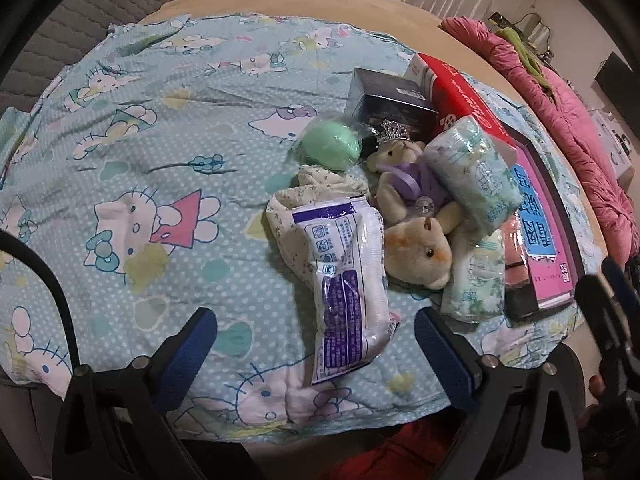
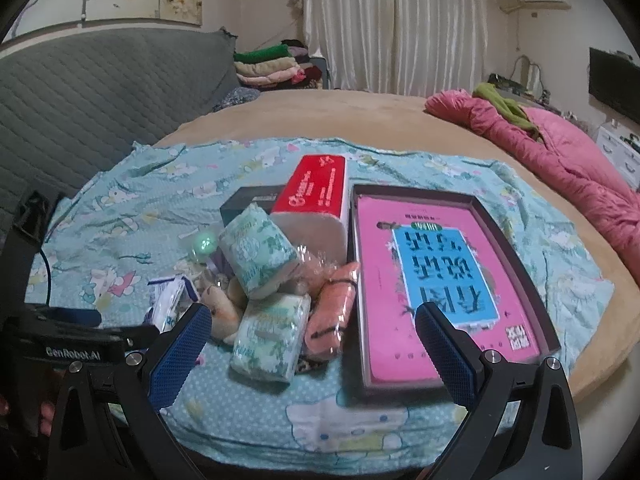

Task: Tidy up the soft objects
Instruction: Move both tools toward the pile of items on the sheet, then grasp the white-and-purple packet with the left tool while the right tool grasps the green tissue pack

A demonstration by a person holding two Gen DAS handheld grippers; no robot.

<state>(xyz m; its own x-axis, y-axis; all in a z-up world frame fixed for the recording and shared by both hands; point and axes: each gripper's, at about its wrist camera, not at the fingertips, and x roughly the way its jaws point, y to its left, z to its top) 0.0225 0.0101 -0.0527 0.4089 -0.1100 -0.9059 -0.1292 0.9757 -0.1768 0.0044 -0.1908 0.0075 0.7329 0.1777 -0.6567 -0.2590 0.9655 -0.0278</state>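
A pile of soft things lies on a blue cat-print sheet. It holds a white-and-purple packet, a cream floral cloth, a green ball, a crowned bear in purple, a tan plush, two tissue packs and a wrapped orange plush. My left gripper is open, its fingers either side of the packet's near end. My right gripper is open and empty before the lower tissue pack.
A red box, a dark box and a dark tray with a pink book lie by the pile. A pink quilt lies at the right. A grey headboard stands at the left.
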